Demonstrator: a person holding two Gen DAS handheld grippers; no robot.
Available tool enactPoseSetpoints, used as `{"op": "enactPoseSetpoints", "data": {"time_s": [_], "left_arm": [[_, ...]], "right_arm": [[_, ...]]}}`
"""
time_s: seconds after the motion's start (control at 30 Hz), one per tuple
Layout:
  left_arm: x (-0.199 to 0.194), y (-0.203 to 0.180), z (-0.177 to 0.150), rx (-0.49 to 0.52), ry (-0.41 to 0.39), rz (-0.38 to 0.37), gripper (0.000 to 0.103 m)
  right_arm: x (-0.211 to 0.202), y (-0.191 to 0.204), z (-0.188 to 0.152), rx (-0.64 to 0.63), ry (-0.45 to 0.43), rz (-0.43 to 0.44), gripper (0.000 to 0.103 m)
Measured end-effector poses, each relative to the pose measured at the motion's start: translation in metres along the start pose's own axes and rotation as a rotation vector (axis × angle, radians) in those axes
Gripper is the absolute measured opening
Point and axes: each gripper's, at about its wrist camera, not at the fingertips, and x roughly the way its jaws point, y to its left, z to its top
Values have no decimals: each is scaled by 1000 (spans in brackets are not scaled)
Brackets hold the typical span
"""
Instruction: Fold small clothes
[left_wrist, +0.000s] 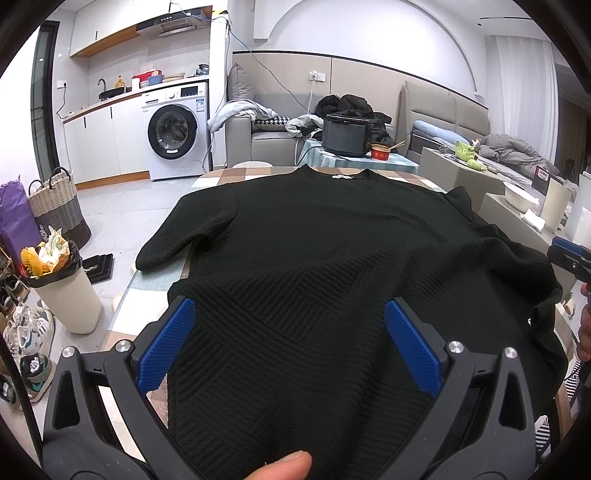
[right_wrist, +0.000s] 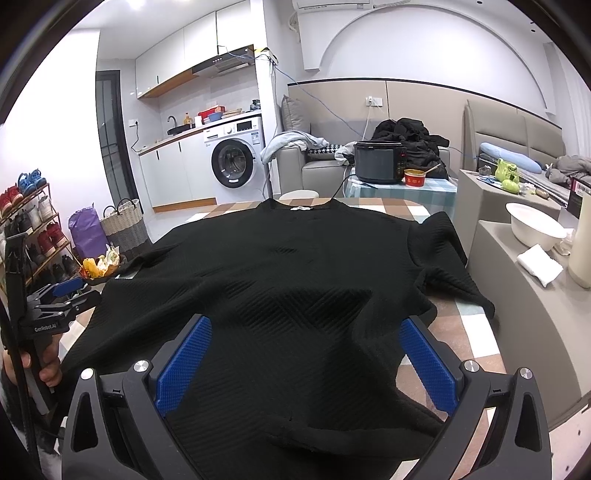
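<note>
At the near edge of the bench (right_wrist: 476, 347), the left gripper (left_wrist: 290, 314) stands with its blue fingers (left_wrist: 166, 343) spread wide, grasping nothing, over the hem area of the black sweater (left_wrist: 314, 258); a thumb tip (left_wrist: 284, 467) shows at the bottom of the left wrist view. The right gripper (right_wrist: 306, 332) is likewise released, its fingers (right_wrist: 183, 363) wide apart above the lower right part of the garment. The sweater lies spread on the bench, collar (right_wrist: 301, 205) at the far side, hem toward the grippers. Its left sleeve (left_wrist: 177, 236) runs out to the bench's left edge and hangs partly over it; the right sleeve (right_wrist: 450, 266) lies rumpled near the right edge, with a strip of checked cloth showing beside it. In the right wrist view the left gripper is seen off the left side of the bench, held by a hand (right_wrist: 50, 363). To the left, the floor carries a waste bin (left_wrist: 68, 291), shoes (left_wrist: 26, 332) and a woven basket (left_wrist: 59, 210), with open tiled floor beyond. To the right, a grey ledge (right_wrist: 517, 295) stands just beside the bench and bears a white bowl (right_wrist: 535, 227). Past the far edge, a small table holds a dark cooker (right_wrist: 380, 162) and a red tub (right_wrist: 413, 177). Further back stand a sofa (right_wrist: 314, 166) and a washing machine (left_wrist: 173, 129).
</note>
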Motion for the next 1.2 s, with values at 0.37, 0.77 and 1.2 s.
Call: {"op": "enactPoseSetpoints", "data": {"time_s": [0.37, 0.77, 1.2], "left_arm": [[1, 0, 1, -13, 3, 3, 102], [14, 26, 27, -62, 30, 14, 102], [54, 54, 63, -103, 68, -31, 87]], "right_arm": [[0, 0, 8, -13, 4, -26, 103], [9, -14, 25, 50, 21, -20, 103], [37, -80, 39, 317, 111, -129, 102]]}}
